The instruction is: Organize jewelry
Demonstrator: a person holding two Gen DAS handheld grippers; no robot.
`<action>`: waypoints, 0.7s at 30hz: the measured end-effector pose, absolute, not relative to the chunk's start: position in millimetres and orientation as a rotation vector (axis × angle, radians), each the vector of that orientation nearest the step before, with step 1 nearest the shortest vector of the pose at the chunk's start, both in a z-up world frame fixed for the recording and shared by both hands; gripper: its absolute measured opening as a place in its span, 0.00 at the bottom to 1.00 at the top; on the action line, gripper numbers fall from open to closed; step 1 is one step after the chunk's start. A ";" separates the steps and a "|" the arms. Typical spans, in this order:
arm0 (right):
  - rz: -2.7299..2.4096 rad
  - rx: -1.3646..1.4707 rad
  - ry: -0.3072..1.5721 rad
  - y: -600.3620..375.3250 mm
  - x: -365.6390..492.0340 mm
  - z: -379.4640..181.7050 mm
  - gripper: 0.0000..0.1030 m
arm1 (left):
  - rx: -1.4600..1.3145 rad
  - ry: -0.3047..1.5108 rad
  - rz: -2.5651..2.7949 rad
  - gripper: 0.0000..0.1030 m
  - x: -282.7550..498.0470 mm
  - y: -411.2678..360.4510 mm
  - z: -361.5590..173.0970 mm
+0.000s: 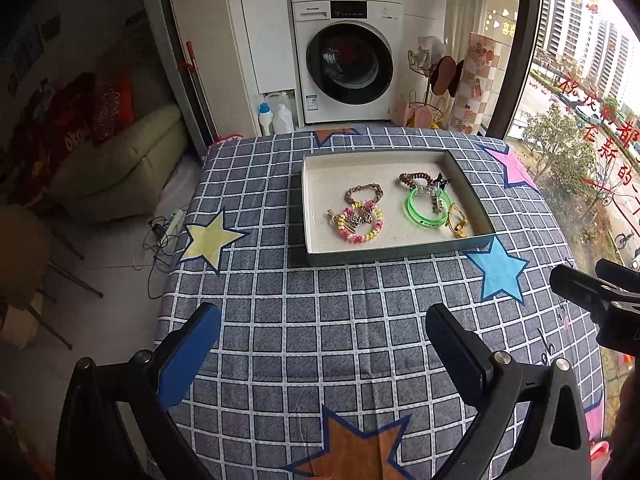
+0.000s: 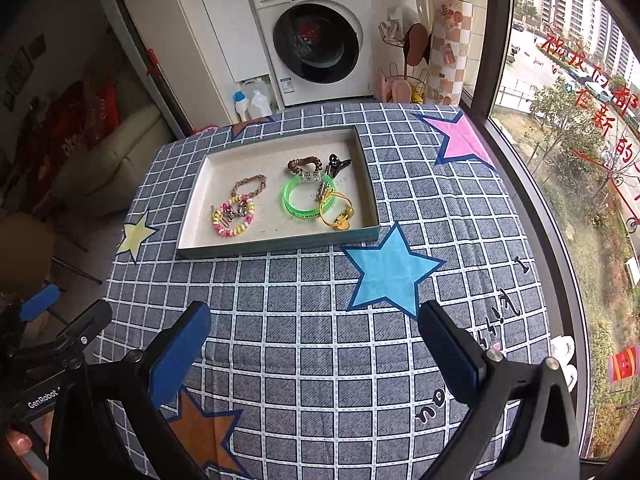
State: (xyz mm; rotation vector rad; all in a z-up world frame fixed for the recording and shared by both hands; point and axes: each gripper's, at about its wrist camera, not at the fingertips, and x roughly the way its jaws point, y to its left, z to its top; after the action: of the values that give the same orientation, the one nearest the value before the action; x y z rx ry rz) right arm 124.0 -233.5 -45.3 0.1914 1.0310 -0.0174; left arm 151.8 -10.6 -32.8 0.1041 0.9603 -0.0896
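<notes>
Both tools hover over a bench (image 1: 320,320) covered in a grey checked cloth with coloured stars. The left hand-held gripper (image 1: 324,344) has its blue-padded fingers (image 1: 188,356) spread wide with nothing between them, and the right hand-held gripper (image 2: 314,344) is spread the same way, also empty. From the left wrist view, the shallow tray (image 1: 394,250) lies toward twelve o'clock, well apart from the fingertips; from the right wrist view it sits toward eleven o'clock. All the jewelry rests inside the tray. On its left half lies a pink-and-yellow bead bracelet (image 1: 360,222), with a tan braided bracelet (image 1: 364,192) touching it at its twelve o'clock side. On the right half lies a green bangle (image 1: 428,208), with a brown coiled hair tie (image 1: 416,179) and a black clip (image 1: 440,179) just beyond it, and a yellow cord with a charm (image 1: 458,222) at its four o'clock. A blue star (image 1: 498,270) on the cloth sits just beside the tray's near right corner. A washing machine (image 1: 348,60) stands beyond the bench.
</notes>
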 end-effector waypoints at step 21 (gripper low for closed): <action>-0.039 0.079 0.887 -224.7 50.9 21.9 1.00 | 0.071 0.848 -0.018 1.00 69.5 -9.5 24.5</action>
State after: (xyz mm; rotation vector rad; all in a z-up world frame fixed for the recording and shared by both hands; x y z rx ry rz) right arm 50.9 -224.7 21.9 0.0792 0.8873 -0.0389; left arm 69.5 -9.5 24.5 0.0705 0.8477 -0.0181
